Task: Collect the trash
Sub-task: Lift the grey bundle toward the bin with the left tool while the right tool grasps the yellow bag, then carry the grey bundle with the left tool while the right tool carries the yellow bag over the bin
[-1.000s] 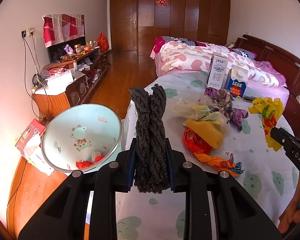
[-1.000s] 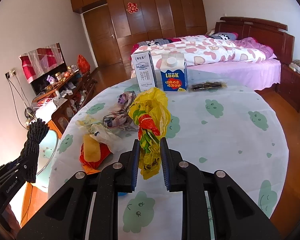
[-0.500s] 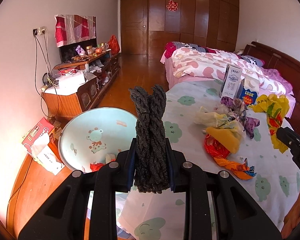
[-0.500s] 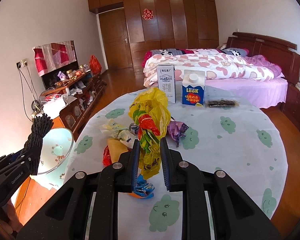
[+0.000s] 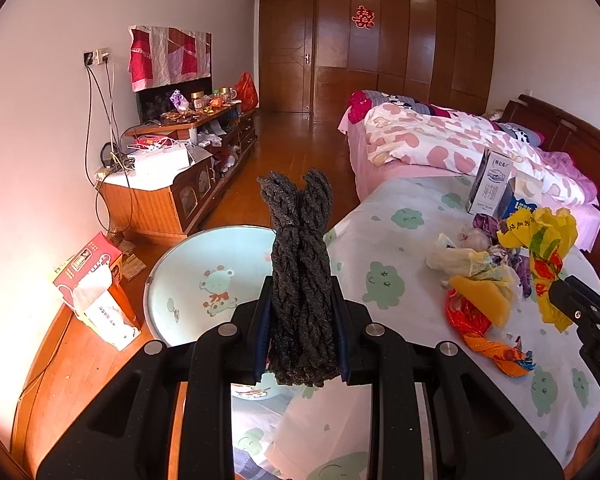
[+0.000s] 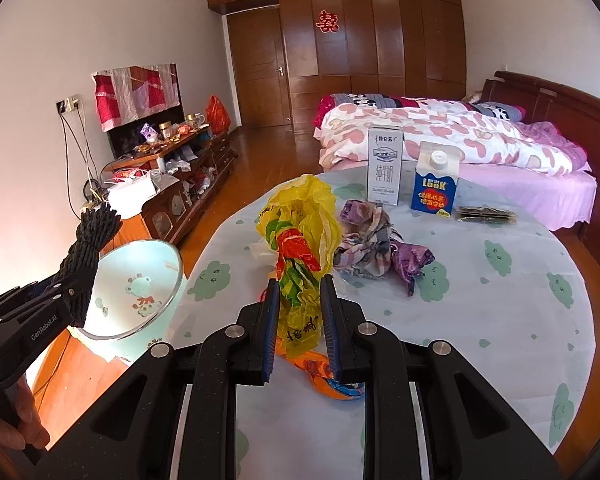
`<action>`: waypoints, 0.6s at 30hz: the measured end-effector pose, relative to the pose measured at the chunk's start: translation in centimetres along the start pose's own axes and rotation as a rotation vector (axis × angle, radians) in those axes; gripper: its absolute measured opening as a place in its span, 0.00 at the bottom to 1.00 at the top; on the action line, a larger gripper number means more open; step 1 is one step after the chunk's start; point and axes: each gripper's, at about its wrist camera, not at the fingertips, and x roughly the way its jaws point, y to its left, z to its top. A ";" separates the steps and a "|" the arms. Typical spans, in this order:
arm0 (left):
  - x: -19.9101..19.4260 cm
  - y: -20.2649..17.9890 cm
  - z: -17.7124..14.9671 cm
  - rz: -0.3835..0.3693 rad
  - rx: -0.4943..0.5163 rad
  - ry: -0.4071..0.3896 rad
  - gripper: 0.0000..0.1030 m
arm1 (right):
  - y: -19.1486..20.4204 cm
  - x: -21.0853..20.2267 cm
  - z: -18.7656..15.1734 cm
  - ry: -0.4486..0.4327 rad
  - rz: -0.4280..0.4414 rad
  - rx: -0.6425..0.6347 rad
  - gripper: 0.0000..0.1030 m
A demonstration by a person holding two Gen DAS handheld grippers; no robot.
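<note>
Your two fisheye views show a bright, sharp daylit room, walls and door bowed toward black vignetted corners, a warm pink wash blowing out the left wall (image 5: 40,184), and soft shadows across the tabletop (image 6: 480,320).

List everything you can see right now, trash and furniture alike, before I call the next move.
Braided cord bundle: one, dark grey, clamped in left gripper.
Plastic bag: one, yellow with red and green print, clamped in right gripper.
Trash bin: one, pale blue with bear print, on the floor beside the table.
Table: one, round, white cloth with green prints.
Milk cartons: two, one white, one blue, far edge of table.
Crumpled wrappers: several, yellow, red, orange, purple, on table.
Dark packet: one, beside blue carton.
Tissue box: one, red, on floor by wall.
Bed: one, pink-spotted quilt, behind table.
Left gripper: shut.
Right gripper: shut.
</note>
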 end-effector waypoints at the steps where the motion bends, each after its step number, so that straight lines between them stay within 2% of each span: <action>1: 0.1 0.4 0.1 0.004 -0.004 -0.001 0.25 | 0.2 0.1 0.1 0.001 0.003 -0.003 0.21; 18: 3.4 6.5 1.4 0.071 -0.097 0.038 0.25 | 6.9 3.4 1.5 0.032 0.071 -0.077 0.21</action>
